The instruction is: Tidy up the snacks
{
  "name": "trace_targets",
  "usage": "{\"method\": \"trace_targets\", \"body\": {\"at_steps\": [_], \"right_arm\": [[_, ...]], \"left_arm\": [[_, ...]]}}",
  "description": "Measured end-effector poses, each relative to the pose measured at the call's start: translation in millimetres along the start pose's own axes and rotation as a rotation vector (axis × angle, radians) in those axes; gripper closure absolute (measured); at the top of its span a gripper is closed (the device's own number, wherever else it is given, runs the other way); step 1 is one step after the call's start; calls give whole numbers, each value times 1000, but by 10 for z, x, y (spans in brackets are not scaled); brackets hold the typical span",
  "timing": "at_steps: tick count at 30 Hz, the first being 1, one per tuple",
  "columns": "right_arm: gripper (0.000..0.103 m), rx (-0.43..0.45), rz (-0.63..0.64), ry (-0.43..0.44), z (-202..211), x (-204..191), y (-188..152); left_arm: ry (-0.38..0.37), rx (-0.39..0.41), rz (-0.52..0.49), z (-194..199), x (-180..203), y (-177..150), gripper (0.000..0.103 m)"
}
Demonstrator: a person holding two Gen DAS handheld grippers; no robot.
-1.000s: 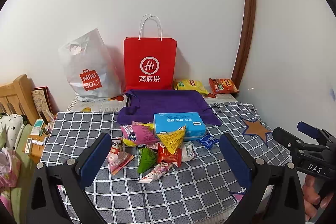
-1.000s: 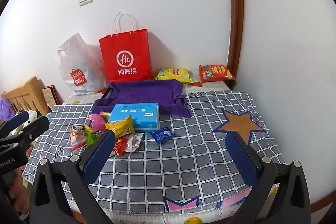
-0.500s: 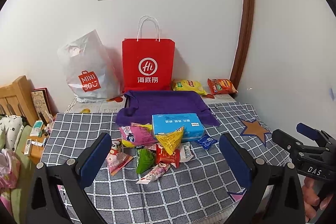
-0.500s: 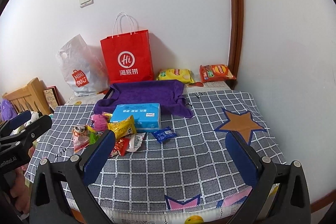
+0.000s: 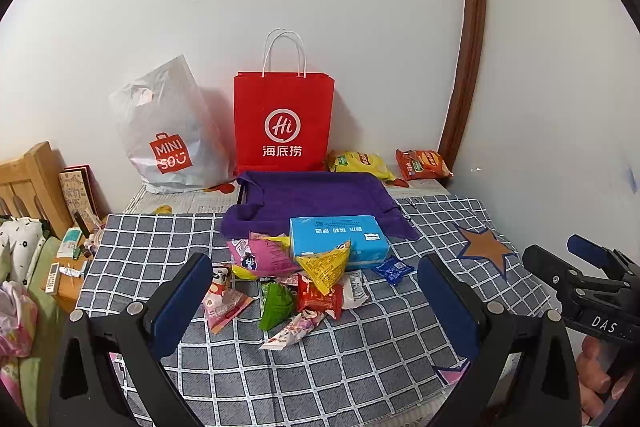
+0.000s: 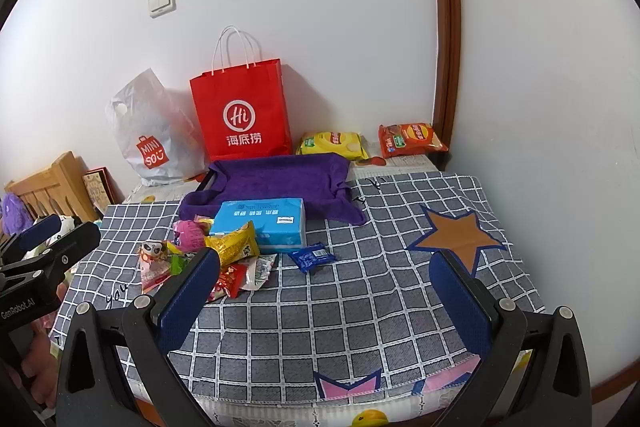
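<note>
Purple towel-lined tray [image 5: 308, 193] sits center frame, behind the blue tissue pack [image 5: 338, 241], prob. the drop spot for the snack pile [image 5: 288, 287] heaped just in front on the checked cloth [image 5: 360, 359]. Left gripper [image 5: 316, 301] hangs w/ fingers spread wide, framing the pile, nothing held; right gripper [image 6: 326, 293] likewise spread and empty, lower center. Chip bags [image 6: 412, 139] lie upper right by the wall, apart from the rest.

Two bags stand at the wall: one red bag [image 5: 283, 123] and one white bag [image 5: 170, 135]. Two chip packs lie there, one yellow [image 5: 360, 163], one orange [image 5: 423, 163]. One blue box [image 5: 338, 241]. One purple cloth [image 5: 312, 197]. Two claws, left [image 5: 316, 301] and right [image 6: 326, 301].
</note>
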State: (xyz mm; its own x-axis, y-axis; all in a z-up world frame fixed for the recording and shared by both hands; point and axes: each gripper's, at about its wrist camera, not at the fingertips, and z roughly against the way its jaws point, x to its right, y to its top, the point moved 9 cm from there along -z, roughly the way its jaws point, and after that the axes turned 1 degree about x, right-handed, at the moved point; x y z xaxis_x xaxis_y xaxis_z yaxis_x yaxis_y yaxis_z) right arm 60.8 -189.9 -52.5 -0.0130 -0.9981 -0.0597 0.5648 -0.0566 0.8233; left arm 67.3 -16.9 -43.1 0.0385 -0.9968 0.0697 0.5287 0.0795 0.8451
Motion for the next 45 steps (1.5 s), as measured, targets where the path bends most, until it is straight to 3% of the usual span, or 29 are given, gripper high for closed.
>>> {"method": "trace_targets", "body": {"at_steps": [31, 45], "right_arm": [[0, 18, 1, 39, 19, -92, -2], [0, -7, 36, 4, -436, -102, -52]], "left_arm": [[-44, -18, 30, -86, -12, -70, 0], [-32, -121, 35, -532, -196, -267, 0]]}}
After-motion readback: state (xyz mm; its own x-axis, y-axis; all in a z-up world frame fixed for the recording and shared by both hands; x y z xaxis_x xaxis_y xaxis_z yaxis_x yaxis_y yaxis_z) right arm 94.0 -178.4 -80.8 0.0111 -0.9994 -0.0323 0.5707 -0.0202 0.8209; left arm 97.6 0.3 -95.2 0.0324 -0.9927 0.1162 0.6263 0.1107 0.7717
